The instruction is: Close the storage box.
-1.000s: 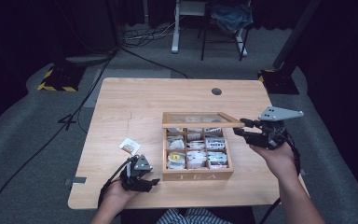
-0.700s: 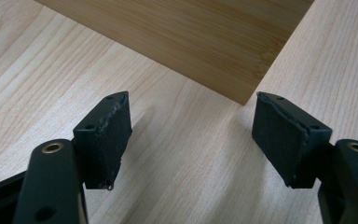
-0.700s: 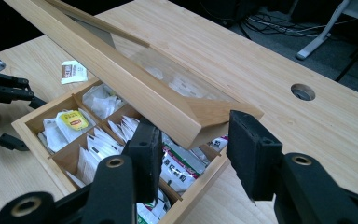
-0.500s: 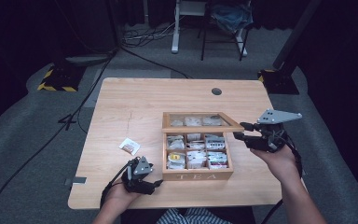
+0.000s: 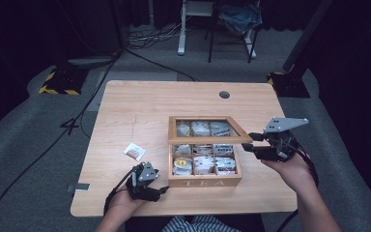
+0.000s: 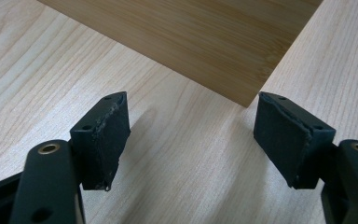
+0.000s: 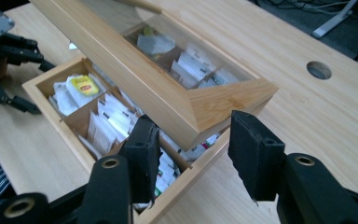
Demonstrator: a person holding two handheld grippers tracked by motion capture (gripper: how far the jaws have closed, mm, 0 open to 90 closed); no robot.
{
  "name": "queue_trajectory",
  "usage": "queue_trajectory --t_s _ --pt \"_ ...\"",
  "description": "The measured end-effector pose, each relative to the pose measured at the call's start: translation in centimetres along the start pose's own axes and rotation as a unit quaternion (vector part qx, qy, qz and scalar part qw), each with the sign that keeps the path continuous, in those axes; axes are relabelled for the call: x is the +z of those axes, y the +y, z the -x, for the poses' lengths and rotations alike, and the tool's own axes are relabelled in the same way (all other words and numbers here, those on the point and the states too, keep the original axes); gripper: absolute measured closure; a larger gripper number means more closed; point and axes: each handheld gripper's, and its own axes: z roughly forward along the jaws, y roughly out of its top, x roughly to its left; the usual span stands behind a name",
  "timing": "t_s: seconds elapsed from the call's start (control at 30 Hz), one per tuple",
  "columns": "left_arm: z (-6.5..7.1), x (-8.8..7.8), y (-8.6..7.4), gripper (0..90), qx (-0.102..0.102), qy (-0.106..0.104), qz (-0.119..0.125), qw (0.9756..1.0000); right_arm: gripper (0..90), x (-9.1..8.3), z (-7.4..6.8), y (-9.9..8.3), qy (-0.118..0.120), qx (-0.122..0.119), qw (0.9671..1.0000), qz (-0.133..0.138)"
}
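A wooden tea box stands at the table's front middle, with tea bags in its compartments. Its glass-paned lid is propped half up. My right gripper reaches in from the right at the lid's free corner. In the right gripper view that lid corner sits at the tips of my right gripper, with a gap at each pad; the jaws have just been opening. My left gripper lies by the box's front left corner. Its jaws have just opened wide, and my left gripper holds nothing, with the box corner just beyond.
A single tea bag packet lies on the table left of the box. A round cable hole is at the back right. Past the table's far edge, chair legs and cables rest on the grey floor.
The left gripper's jaws stand wider than a second ago. The lid's free corner and the right gripper sit slightly lower in the picture. Both hands have otherwise kept their places.
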Motion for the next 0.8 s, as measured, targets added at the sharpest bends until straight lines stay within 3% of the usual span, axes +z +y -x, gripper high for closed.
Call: queue_trajectory --t_s 0.37,0.8 --pt "0.0 0.01 0.02 27.2 0.0 0.001 0.0 1.0 52.9 0.15 -0.23 -0.21 0.015 -0.013 0.9989 -0.041" --pt "0.0 0.04 0.02 26.8 -0.001 0.002 0.0 1.0 52.7 0.69 -0.39 -0.45 0.034 -0.024 0.9953 -0.087"
